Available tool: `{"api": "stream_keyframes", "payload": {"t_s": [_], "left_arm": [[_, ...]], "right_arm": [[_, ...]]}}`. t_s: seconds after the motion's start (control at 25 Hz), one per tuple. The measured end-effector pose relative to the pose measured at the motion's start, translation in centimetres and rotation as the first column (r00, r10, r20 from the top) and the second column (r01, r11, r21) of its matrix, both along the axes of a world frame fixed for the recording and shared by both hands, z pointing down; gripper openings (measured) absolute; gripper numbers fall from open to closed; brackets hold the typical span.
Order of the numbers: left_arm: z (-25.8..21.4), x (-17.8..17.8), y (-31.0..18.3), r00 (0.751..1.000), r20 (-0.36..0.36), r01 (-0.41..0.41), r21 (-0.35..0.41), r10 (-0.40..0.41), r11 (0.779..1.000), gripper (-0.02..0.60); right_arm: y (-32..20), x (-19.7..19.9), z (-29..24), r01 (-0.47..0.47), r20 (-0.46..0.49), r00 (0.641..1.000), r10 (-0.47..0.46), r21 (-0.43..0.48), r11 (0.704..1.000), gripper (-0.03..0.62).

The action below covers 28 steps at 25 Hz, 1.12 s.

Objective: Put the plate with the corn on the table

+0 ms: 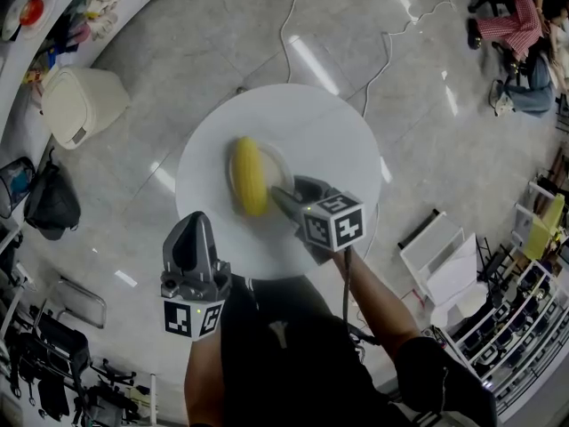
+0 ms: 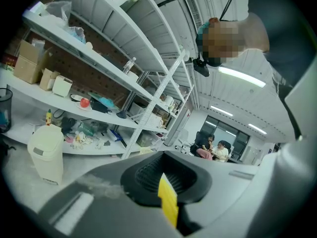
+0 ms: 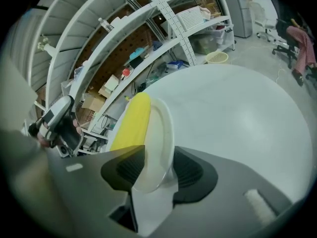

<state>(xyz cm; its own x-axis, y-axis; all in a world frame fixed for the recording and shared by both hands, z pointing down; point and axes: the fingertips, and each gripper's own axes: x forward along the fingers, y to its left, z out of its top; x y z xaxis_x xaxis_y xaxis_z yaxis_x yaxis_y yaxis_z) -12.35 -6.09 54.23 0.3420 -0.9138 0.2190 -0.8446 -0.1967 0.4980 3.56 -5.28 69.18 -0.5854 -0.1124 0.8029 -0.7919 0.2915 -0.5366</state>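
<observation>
A round white table [image 1: 329,132] carries a white plate [image 1: 279,162] with a yellow corn cob [image 1: 250,176] lying on it. My right gripper [image 1: 283,194] reaches over the table's near side to the plate's near rim. In the right gripper view the plate [image 3: 161,138] shows edge-on with the corn [image 3: 131,123] against it. Its rim sits between the jaws of the right gripper [image 3: 153,170], which stand apart around it, open. My left gripper [image 1: 194,225] hangs off the table's near left edge, close to my body, with its jaws together and holding nothing.
A cream bin [image 1: 82,103] stands on the floor at the left, beside cluttered white shelves [image 1: 36,25]. A white cable [image 1: 382,43] trails over the floor beyond the table. A white rack [image 1: 449,261] stands to the right, and chairs with cloth [image 1: 516,25] at the far right.
</observation>
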Motion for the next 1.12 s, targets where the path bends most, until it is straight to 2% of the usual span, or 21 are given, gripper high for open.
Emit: {"api": "stream_keyframes", "payload": {"t_s": [0.2,0.68,1.04,1.12], "left_arm": [[-0.1,-0.1,0.3,1.000,0.000,0.013,0.001,-0.013,1.000,0.005],[-0.3,-0.4,1.1,1.000,-0.001,0.019,0.005,-0.019,1.000,0.005],[-0.4,-0.7,1.7,1.000,0.002,0.017,0.009,-0.018,1.000,0.005],[-0.5,-0.8,1.8,1.000,0.002,0.018,0.012,-0.018,1.000,0.005]], "right_arm": [[-0.4,0.4,-0.1,-0.005,-0.027,1.000,0.006,0.025,1.000,0.212],[-0.4,1.3,0.0,-0.024,-0.064,0.998,0.028,0.053,0.998,0.201],[-0.7,2.1,-0.7,-0.057,-0.090,0.994,0.066,0.099,0.993,0.087],[-0.7,2.4,-0.9,-0.071,-0.099,0.992,0.082,0.109,0.992,0.046]]}}
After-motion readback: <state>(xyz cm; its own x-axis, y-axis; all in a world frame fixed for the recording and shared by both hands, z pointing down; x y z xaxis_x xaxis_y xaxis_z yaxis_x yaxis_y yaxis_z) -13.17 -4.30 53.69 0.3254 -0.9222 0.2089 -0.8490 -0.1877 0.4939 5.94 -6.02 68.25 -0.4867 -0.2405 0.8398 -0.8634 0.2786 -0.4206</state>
